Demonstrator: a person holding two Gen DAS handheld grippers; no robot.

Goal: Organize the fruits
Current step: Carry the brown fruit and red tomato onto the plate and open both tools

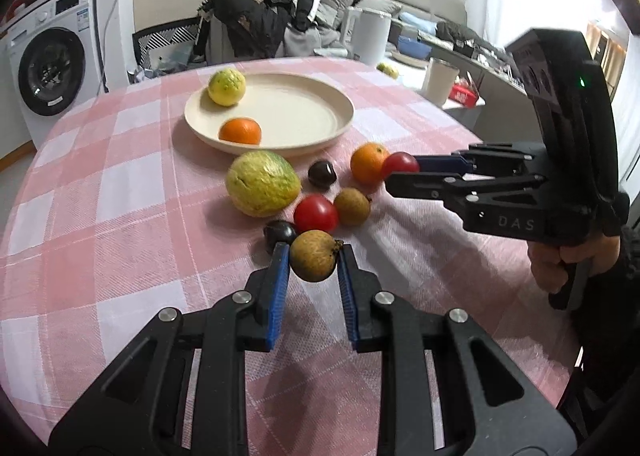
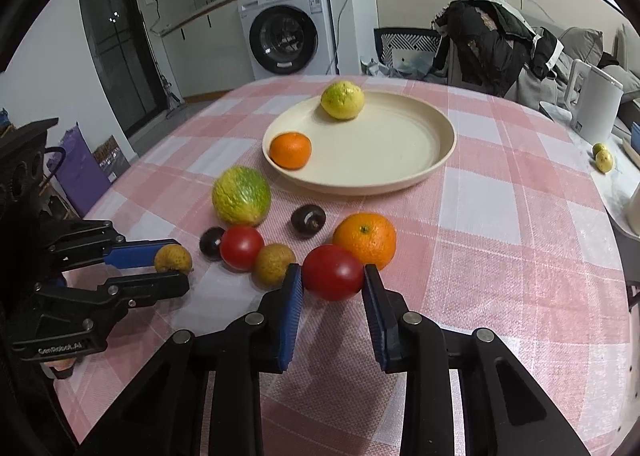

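Note:
My left gripper (image 1: 314, 260) is shut on a brown longan (image 1: 315, 260), held just above the cloth; it also shows in the right wrist view (image 2: 173, 258). My right gripper (image 2: 332, 276) is shut on a red tomato (image 2: 333, 273), seen from the left wrist too (image 1: 400, 164). A cream plate (image 2: 400, 160) holds a yellow-green citrus (image 2: 343, 100) and an orange (image 2: 290, 150). On the cloth lie a large green-yellow citrus (image 2: 241, 196), a second orange (image 2: 365, 235), a second tomato (image 2: 241, 247), another longan (image 2: 274, 263) and two dark chestnuts (image 2: 307, 219) (image 2: 211, 242).
The round table has a pink checked cloth (image 2: 500, 256). A white kettle (image 2: 596, 104) and two small yellow fruits (image 2: 602, 158) stand at the far right. A chair draped with clothes (image 2: 488, 36) and a washing machine (image 2: 286, 28) stand beyond the table.

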